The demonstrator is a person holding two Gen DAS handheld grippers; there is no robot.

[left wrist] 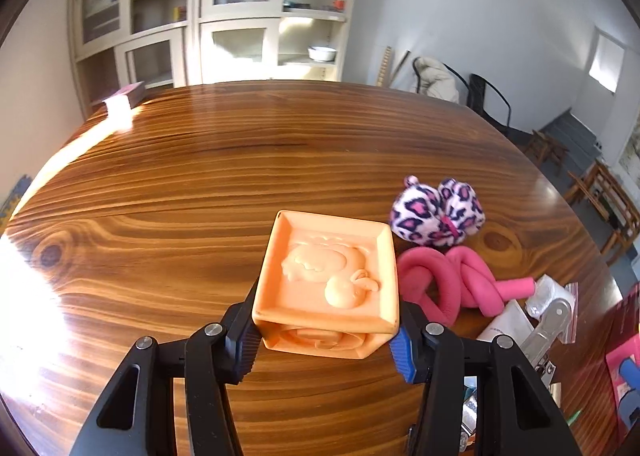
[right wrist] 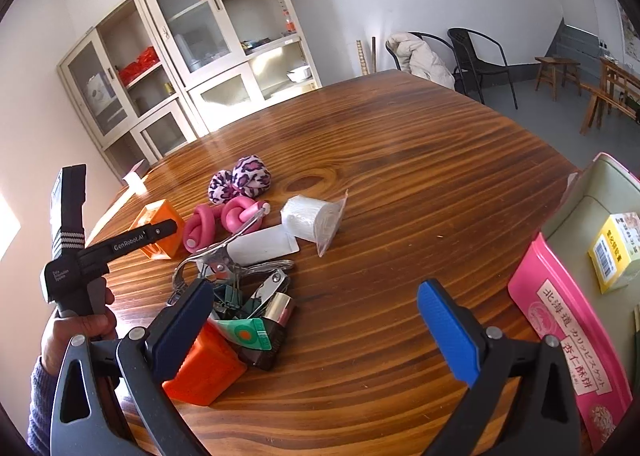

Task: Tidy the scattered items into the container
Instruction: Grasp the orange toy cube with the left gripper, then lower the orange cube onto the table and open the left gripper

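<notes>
Left gripper (left wrist: 324,340): jaws clamped on orange block (left wrist: 328,280), just above table (left wrist: 160,216), left of pink rope (left wrist: 452,284). Right gripper (right wrist: 316,324): jaws wide, empty. Risk: shallow corner grip; block may twist out before reaching box (right wrist: 592,192).

right gripper (right wrist: 320,320) open, clutter pile (right wrist: 248,296) beside

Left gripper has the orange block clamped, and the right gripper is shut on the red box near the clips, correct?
Not quite. The left gripper does clamp the orange block, but the right wrist view shows the right gripper open and empty, its left finger merely above the red box.
</notes>
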